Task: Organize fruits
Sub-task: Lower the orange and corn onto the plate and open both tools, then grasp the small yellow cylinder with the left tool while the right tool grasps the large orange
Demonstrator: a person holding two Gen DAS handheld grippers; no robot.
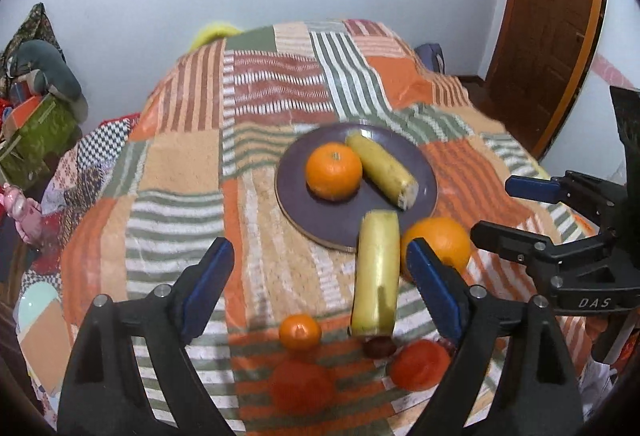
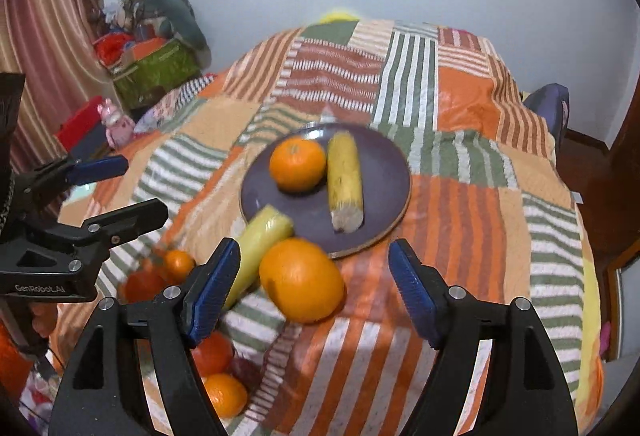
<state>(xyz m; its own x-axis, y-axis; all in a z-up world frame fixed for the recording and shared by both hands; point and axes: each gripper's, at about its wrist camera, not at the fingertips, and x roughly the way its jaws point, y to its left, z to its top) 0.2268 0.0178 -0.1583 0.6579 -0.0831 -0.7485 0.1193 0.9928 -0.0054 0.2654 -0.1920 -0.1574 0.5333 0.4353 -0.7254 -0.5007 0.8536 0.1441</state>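
Note:
A dark purple plate (image 1: 320, 220) (image 2: 384, 172) lies on the patchwork cloth and holds an orange (image 1: 334, 170) (image 2: 297, 164) and a yellow banana piece (image 1: 382, 169) (image 2: 345, 182). A second banana piece (image 1: 376, 276) (image 2: 260, 244) leans over the plate's near rim. A large orange (image 1: 440, 244) (image 2: 302, 280) lies beside it. A small orange (image 1: 300, 332) (image 2: 179, 264) and red fruits (image 1: 420, 364) (image 2: 212, 354) lie nearer. My left gripper (image 1: 322, 292) is open above the cloth, empty. My right gripper (image 2: 314, 290) is open, with the large orange between its fingers.
The cloth-covered table (image 1: 180, 164) drops off at left and right. Boxes and clutter (image 1: 36, 132) sit on the floor at left. A wooden door (image 1: 556, 16) stands at right. Another orange (image 2: 226, 394) lies near the front edge.

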